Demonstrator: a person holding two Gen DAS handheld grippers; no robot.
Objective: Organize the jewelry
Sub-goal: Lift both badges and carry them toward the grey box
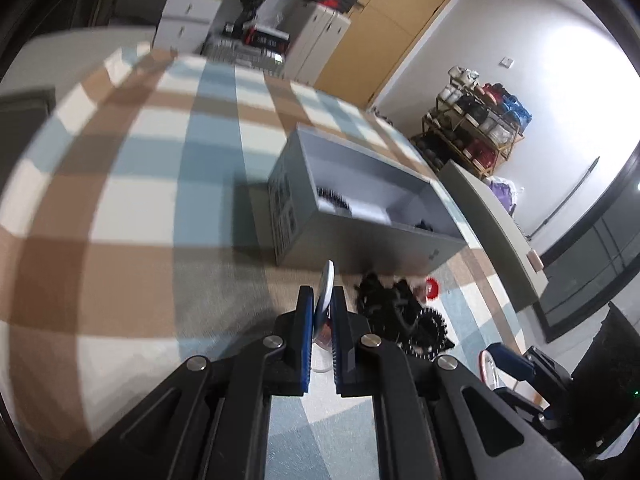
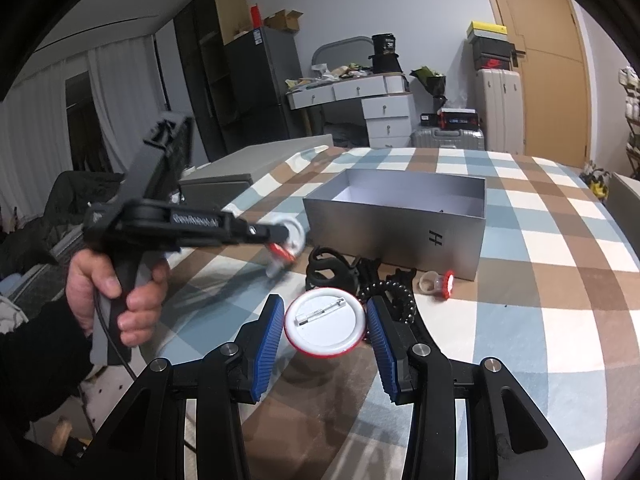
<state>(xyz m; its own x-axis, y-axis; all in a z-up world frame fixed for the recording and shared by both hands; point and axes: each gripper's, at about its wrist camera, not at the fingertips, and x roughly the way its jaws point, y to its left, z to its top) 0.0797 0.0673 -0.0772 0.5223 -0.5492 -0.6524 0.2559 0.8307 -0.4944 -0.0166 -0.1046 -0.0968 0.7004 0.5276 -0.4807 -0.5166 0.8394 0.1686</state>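
My left gripper [image 1: 322, 300] is shut on a white round bangle [image 1: 325, 292], held edge-on above the checked cloth; it also shows in the right wrist view [image 2: 294, 234], lifted left of the grey box [image 2: 400, 220]. My right gripper [image 2: 326, 322] holds a round white pin badge [image 2: 325, 322] with a red rim between its blue pads, pin side up. A pile of black hair clips and a beaded bracelet [image 2: 384, 288] lies in front of the box. A red-topped ring [image 2: 438, 282] lies by the box's corner. The box [image 1: 360, 200] holds some dark items.
The checked tablecloth [image 2: 540, 280] covers the table. The grey box lid [image 1: 500, 232] lies to the right of the box. Drawers, suitcases, a door and a shelf rack stand beyond the table.
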